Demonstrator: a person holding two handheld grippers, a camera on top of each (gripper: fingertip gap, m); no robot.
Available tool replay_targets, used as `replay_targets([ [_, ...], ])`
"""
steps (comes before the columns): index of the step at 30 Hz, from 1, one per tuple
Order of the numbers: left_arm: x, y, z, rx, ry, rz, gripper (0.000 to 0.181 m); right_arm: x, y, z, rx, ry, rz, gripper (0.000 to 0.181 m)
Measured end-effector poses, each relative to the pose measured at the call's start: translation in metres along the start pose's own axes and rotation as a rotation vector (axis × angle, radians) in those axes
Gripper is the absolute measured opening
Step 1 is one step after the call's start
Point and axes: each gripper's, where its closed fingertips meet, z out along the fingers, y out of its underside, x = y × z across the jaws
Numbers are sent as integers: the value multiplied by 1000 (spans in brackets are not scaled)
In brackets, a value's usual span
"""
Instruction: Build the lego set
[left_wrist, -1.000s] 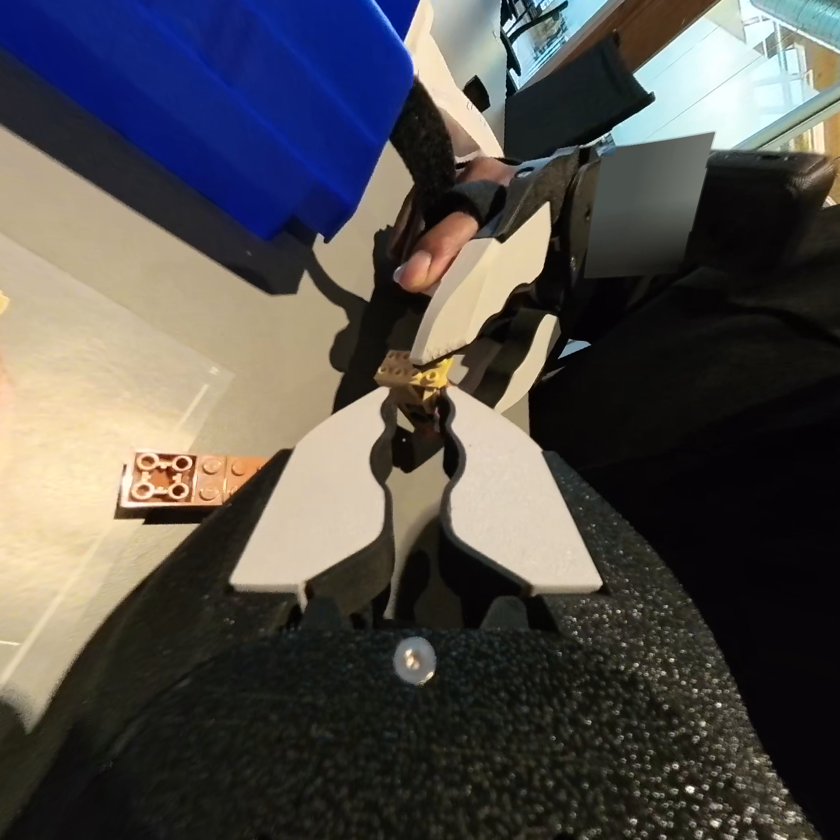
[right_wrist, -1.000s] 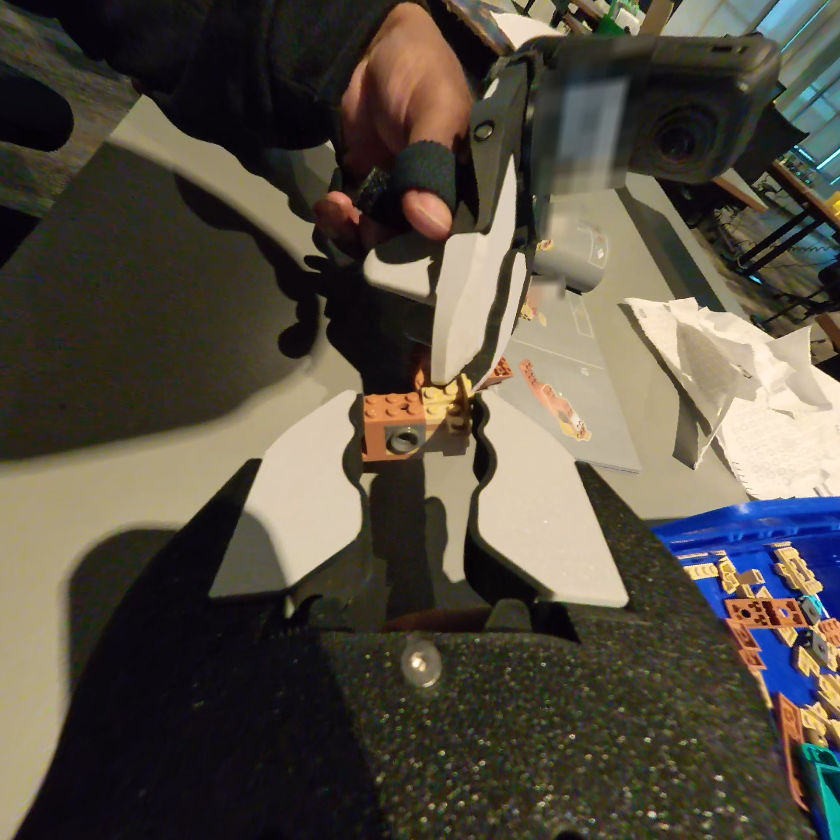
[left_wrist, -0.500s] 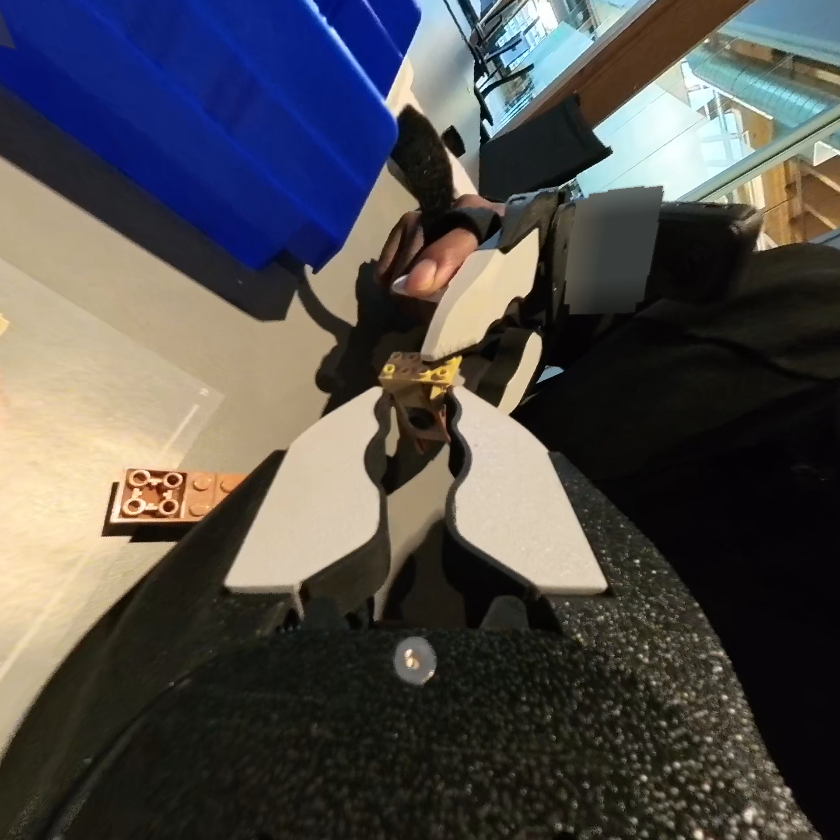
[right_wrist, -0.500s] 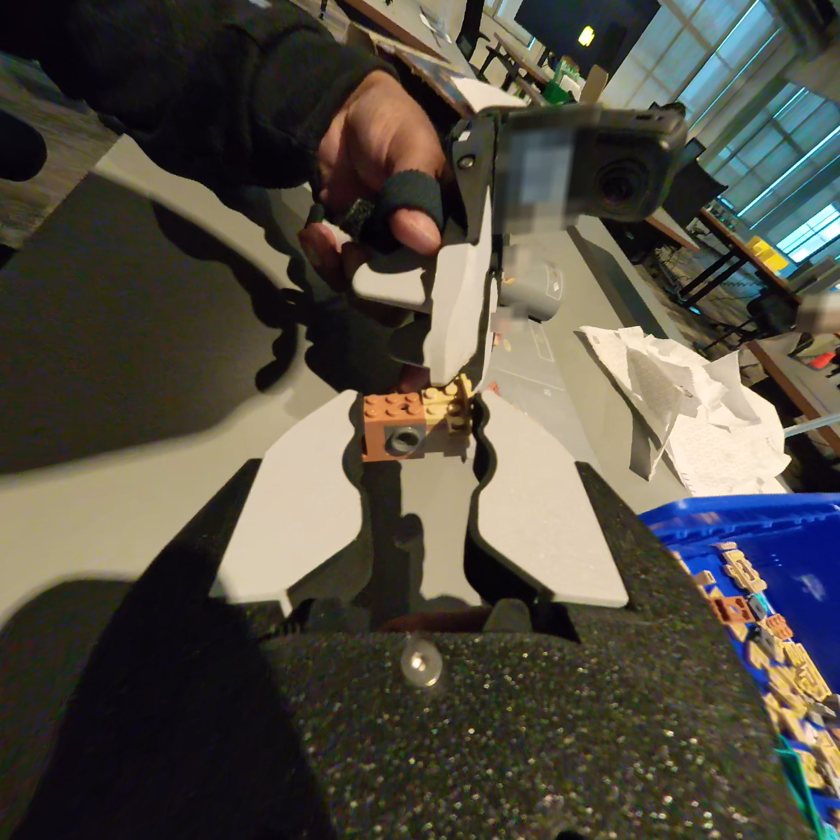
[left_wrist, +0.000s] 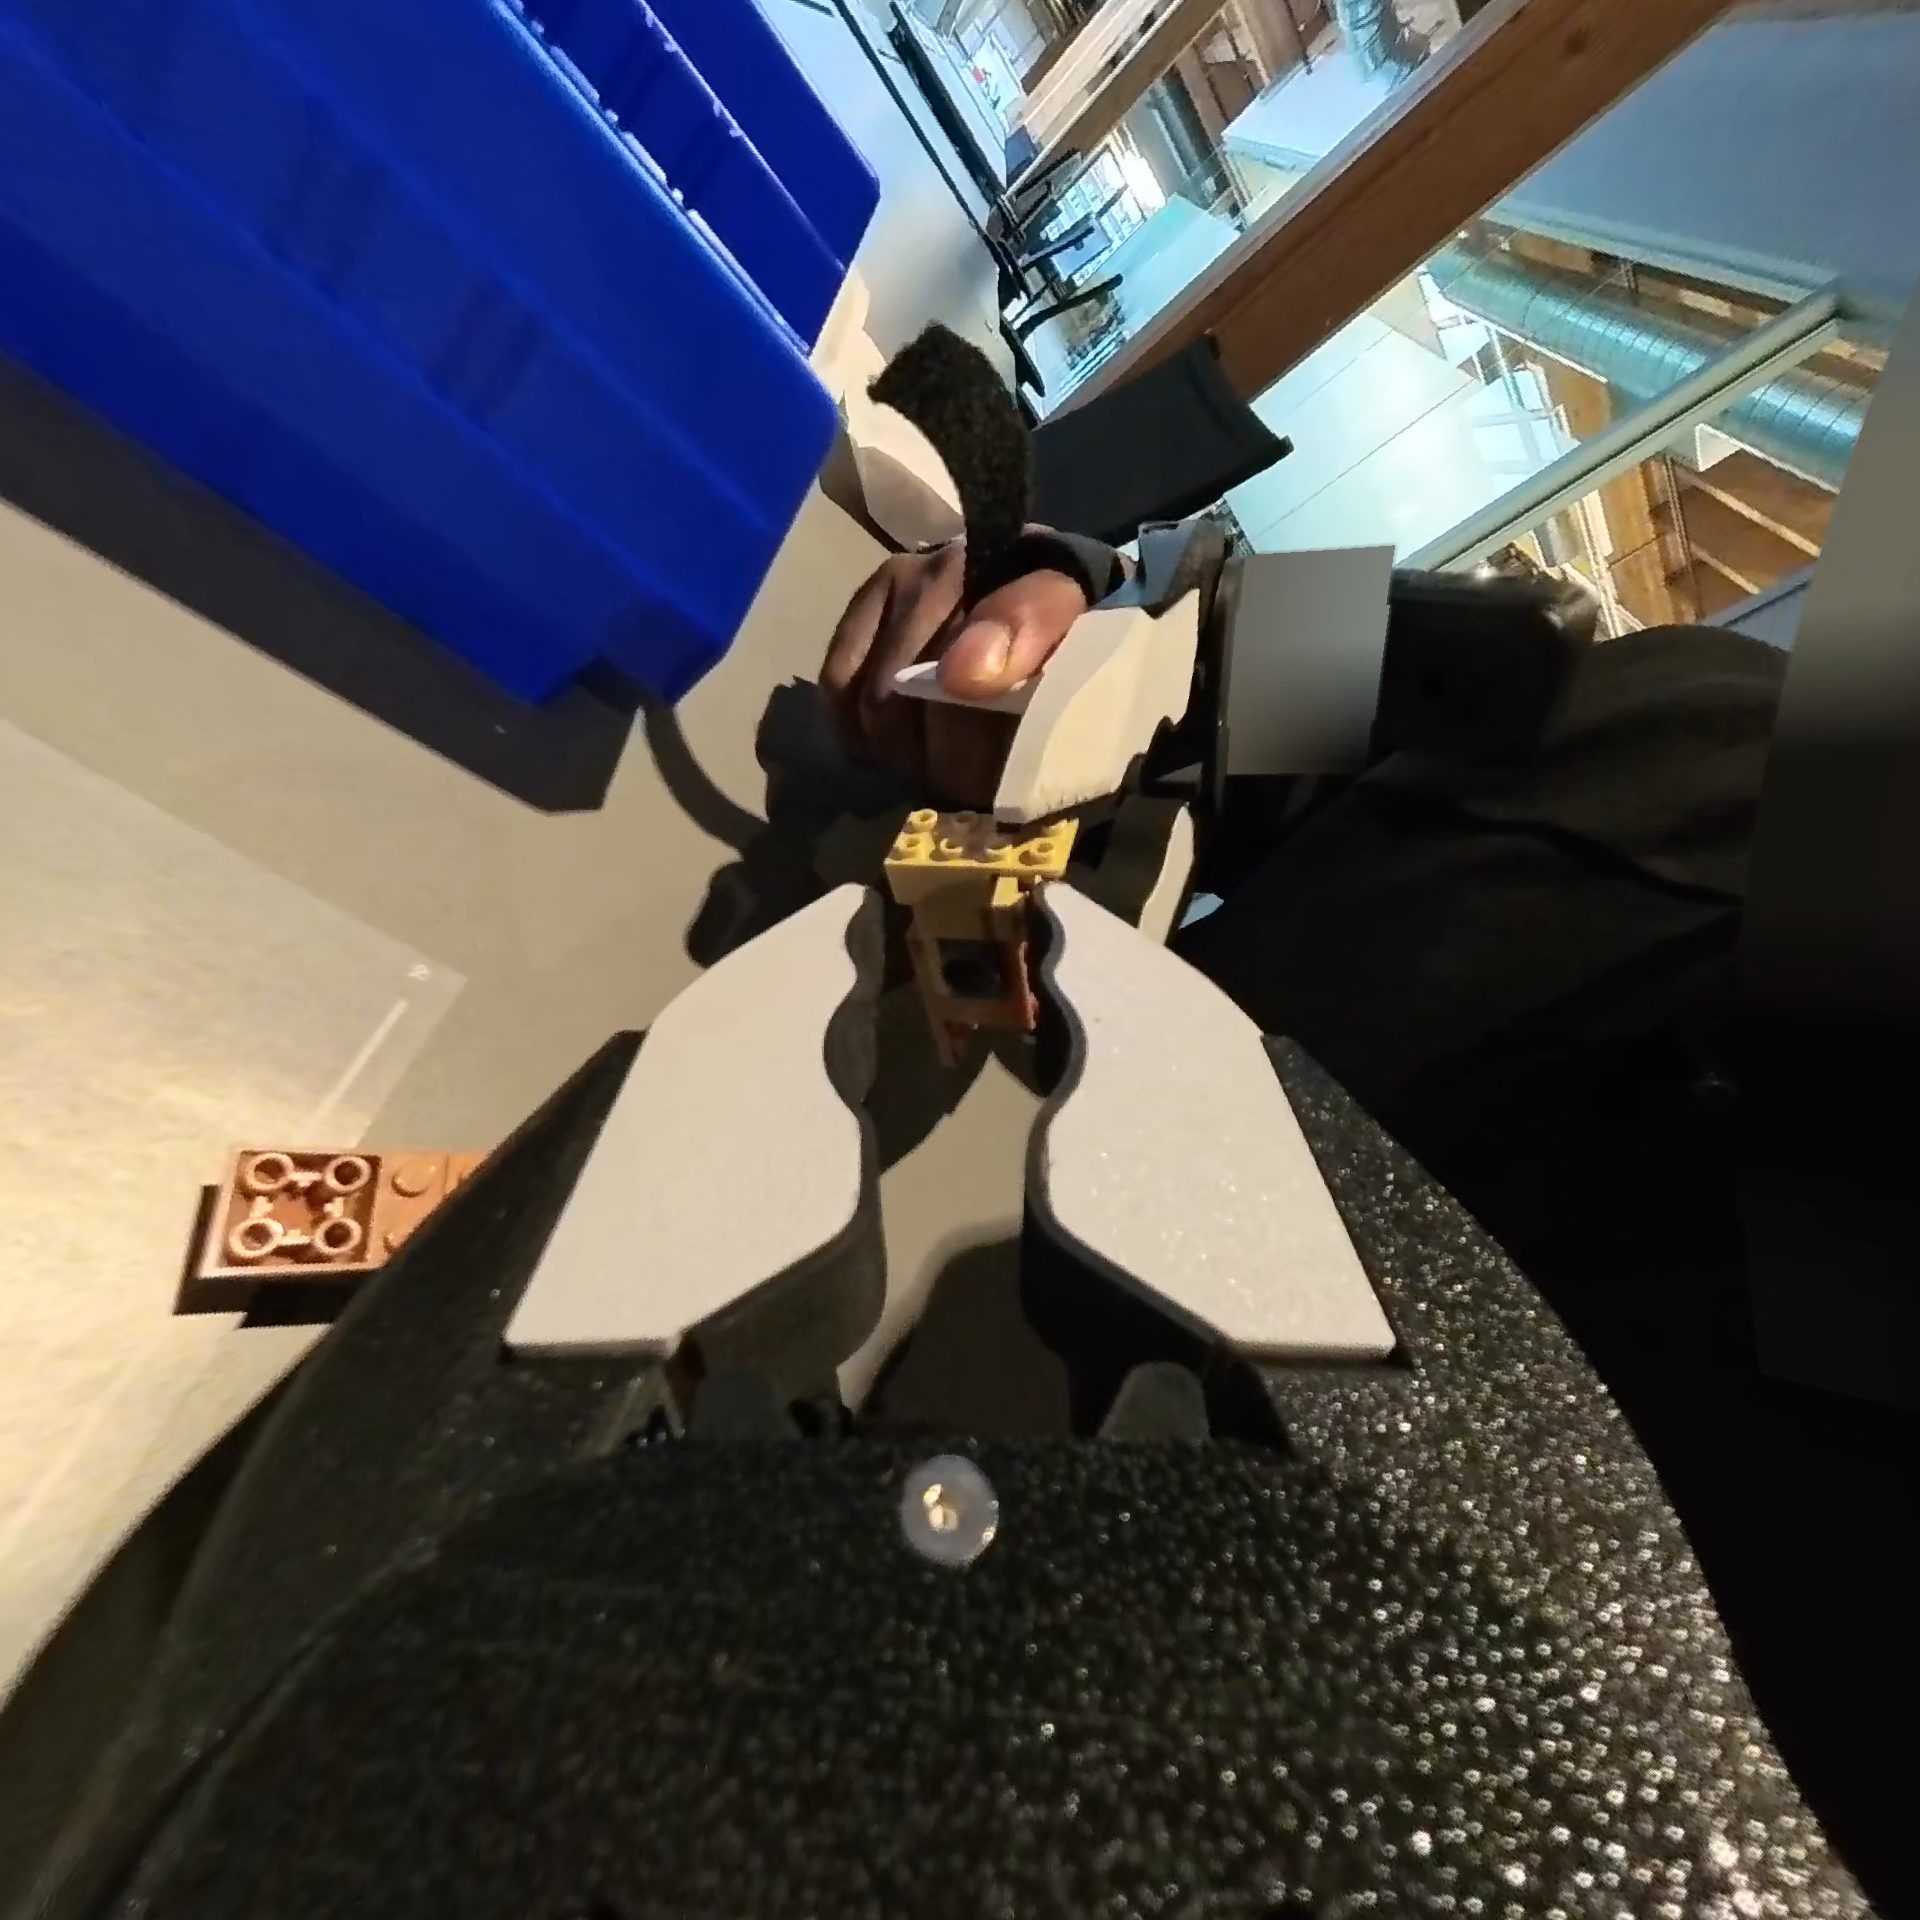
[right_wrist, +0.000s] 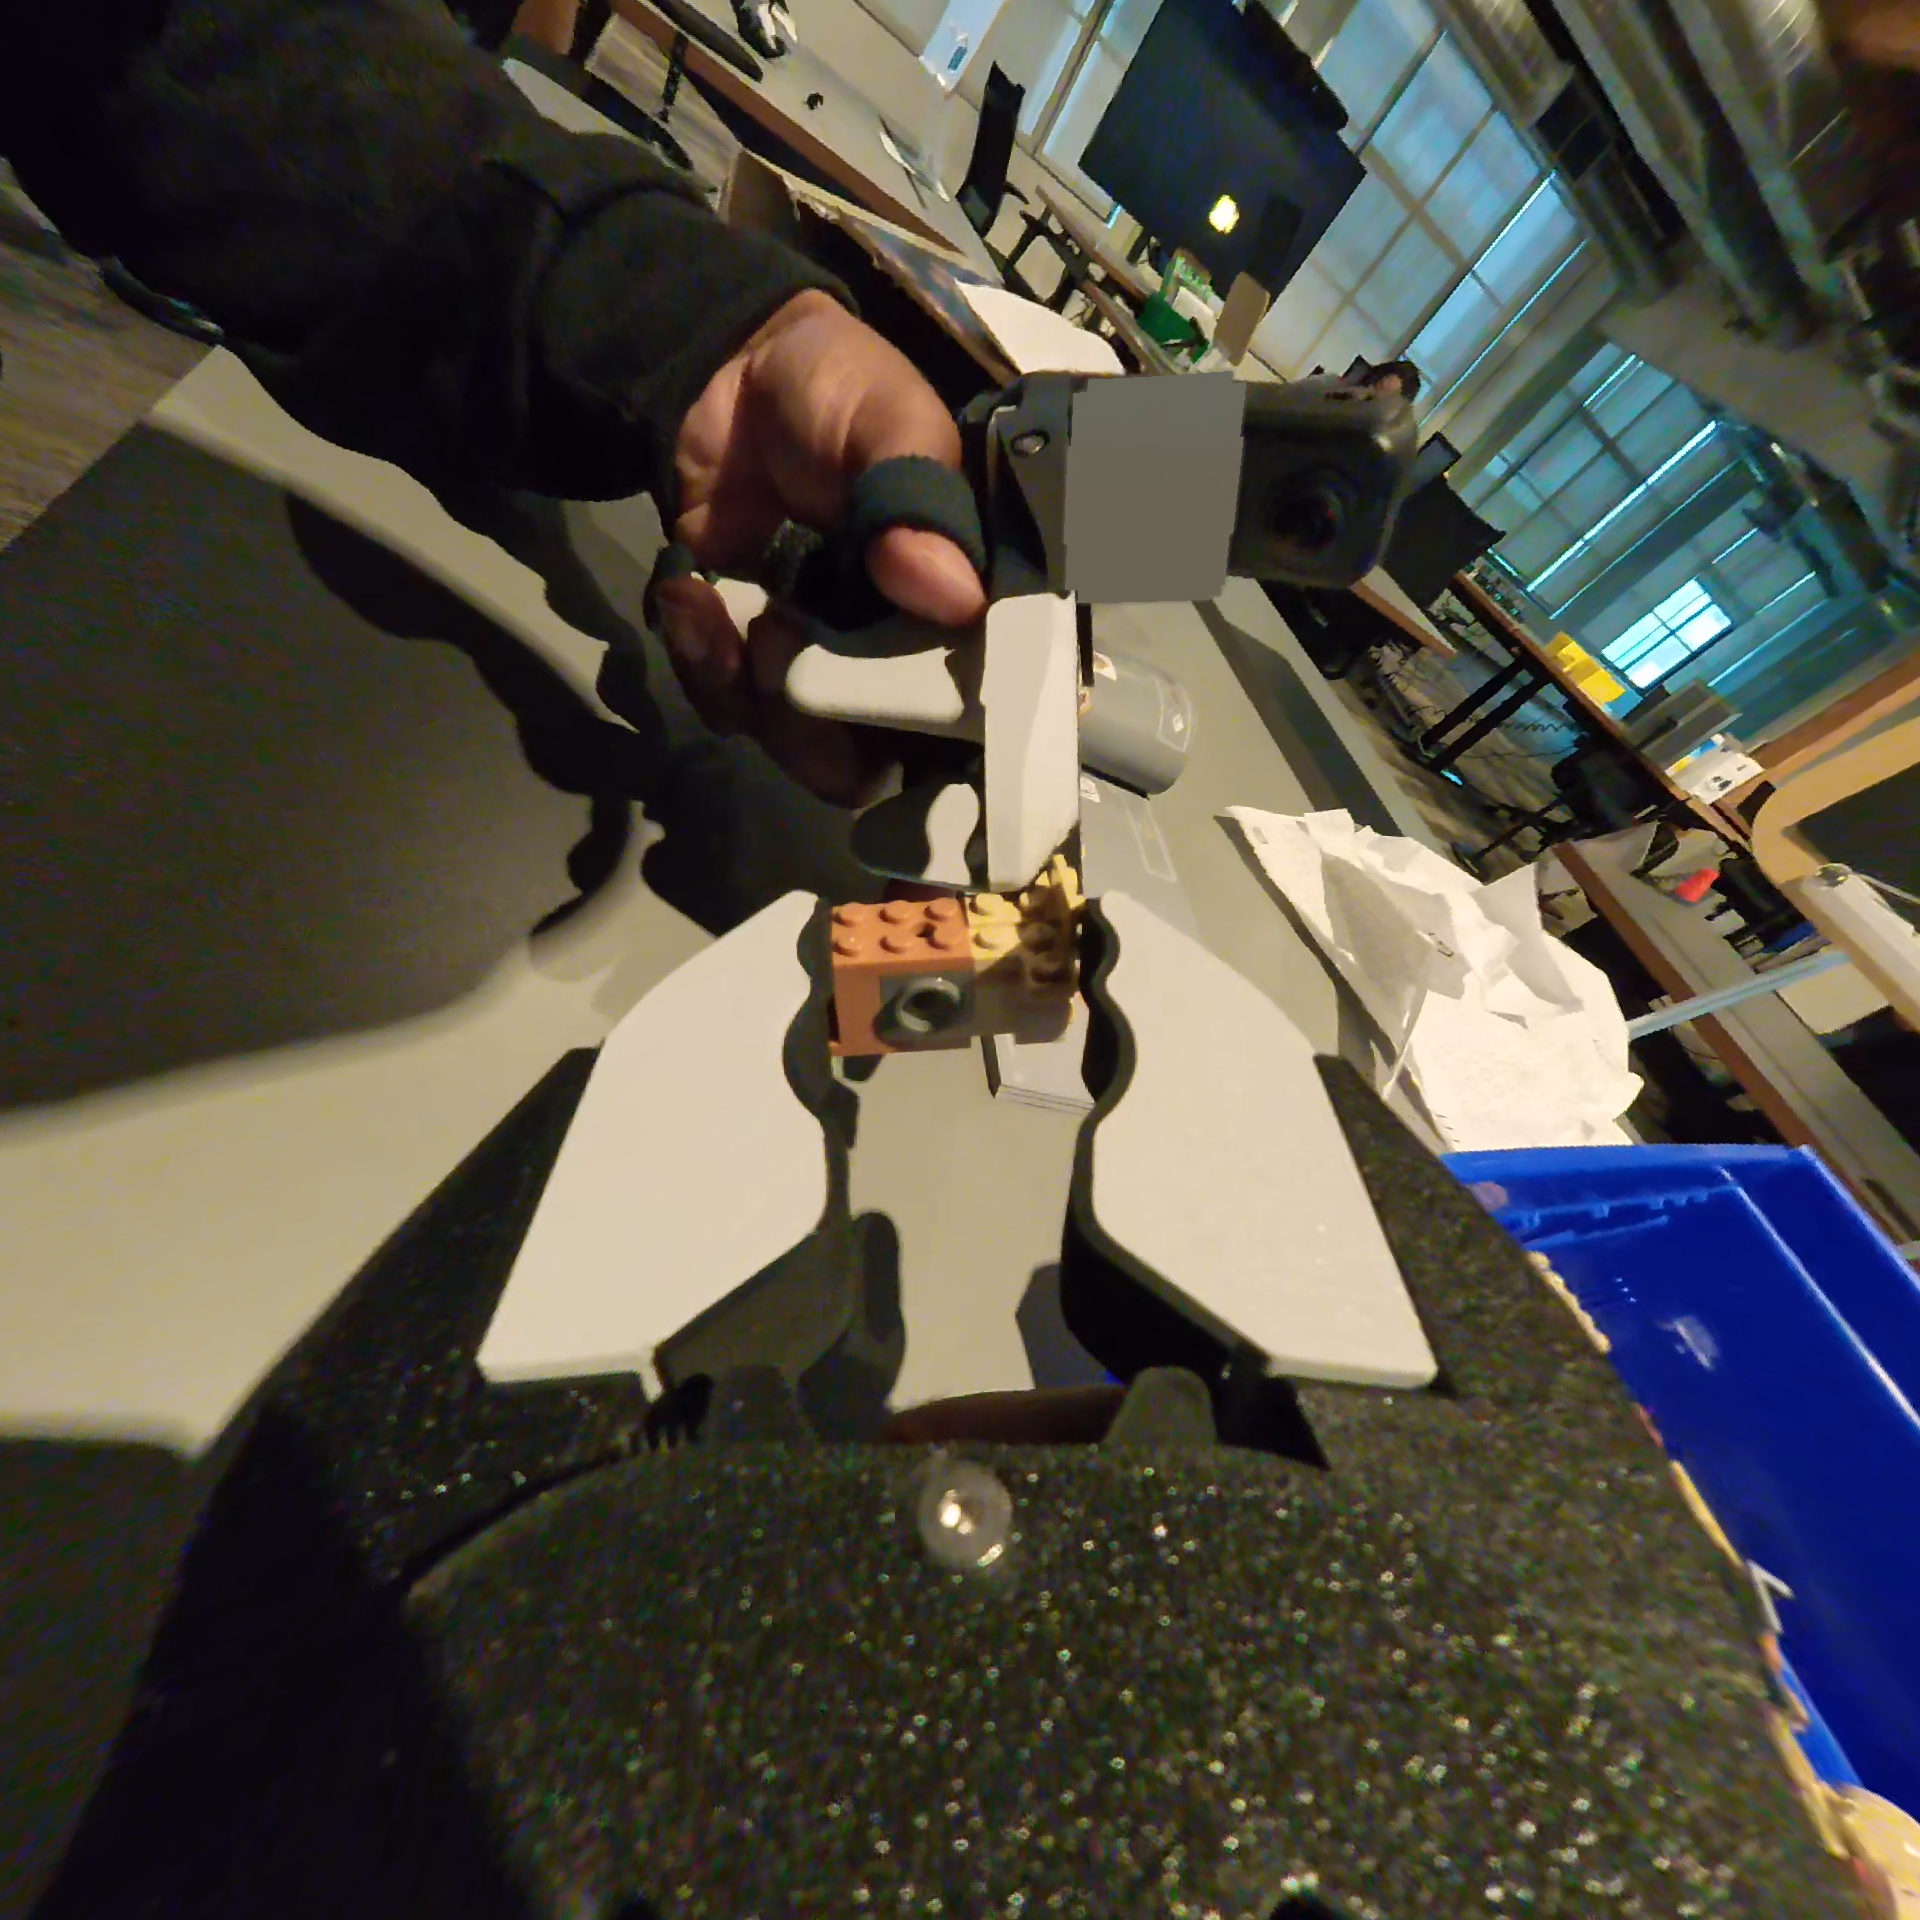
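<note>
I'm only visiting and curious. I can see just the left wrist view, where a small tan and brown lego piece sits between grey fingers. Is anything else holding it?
Observer: Yes. The right gripper is shut on the lego assembly too, with one finger at each end.
Visitor: What does the brown part look like from that side?
Observer: It is an orange-brown brick with a grey ring socket set in its side.
Visitor: Is anything else on the table?
Observer: Crumpled white paper lies just beyond the blue bin.
</note>
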Motion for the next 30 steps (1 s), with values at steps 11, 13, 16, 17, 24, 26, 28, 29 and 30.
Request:
replay_targets([
  [11,8,-5,1,41,48,18,25,3,-10,-4,33,36,-12,45],
  [13,12,-5,2,47,76,19,26,3,-14,-6,54,40,-27,45],
  [16,18,-6,2,54,122,20,25,2,-20,-8,88,40,-34,44],
  [17,19,-5,2,54,135,18,25,3,-22,-9,100,53,-33,43],
  [24,18,11,14,0,182,-6,19,8,-18,-11,122,41,33,5],
  [26,7,12,15,-8,123,-20,15,9,-5,-7,80,26,92,5],
  [28,2,14,14,-20,81,7,11,9,0,-4,54,12,141,5],
  [29,1,14,14,-26,73,11,9,9,1,-4,46,7,154,5],
  [30,1,14,13,-25,72,13,9,9,0,-4,49,2,167,5],
])
